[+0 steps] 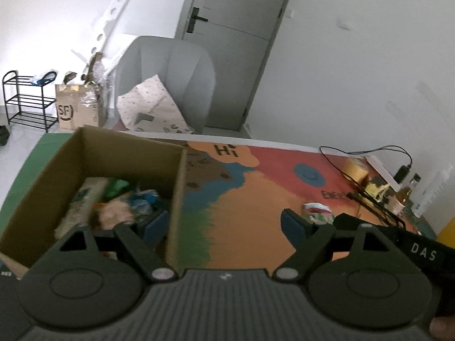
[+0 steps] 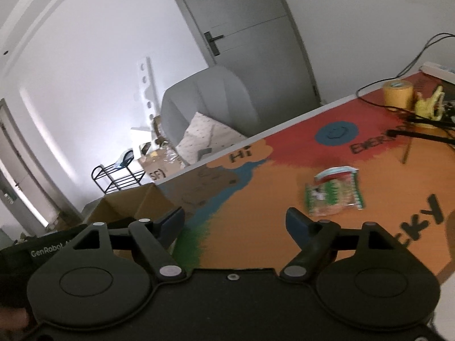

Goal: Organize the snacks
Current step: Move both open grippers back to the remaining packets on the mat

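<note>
We hold both tools over the colourful bench (image 2: pixel 256 227), and both are empty now. The left gripper (image 1: pixel 224 224) has its fingers wide apart, one finger over the open cardboard box (image 1: pixel 85 153), the other over the bench beside the box wall; nothing is between them. The right gripper (image 2: pixel 236 221) also has its fingers wide, with only the bench between. The box already contains several snack packets (image 1: pixel 119 204), lying mixed at its bottom. One snack bag (image 2: pixel 334 194), clear with green and red print, lies flat on the orange part of the bench, well apart from the box and just beyond the right finger of the right gripper. We judge this bag is the next thing to collect. To do it well, we should bring the right gripper lower and nearly flat to the bench, take the bag by its sealed edge, and avoid the black cable (image 2: pixel 421 126) behind it. The left gripper can wait beside the box.
</note>
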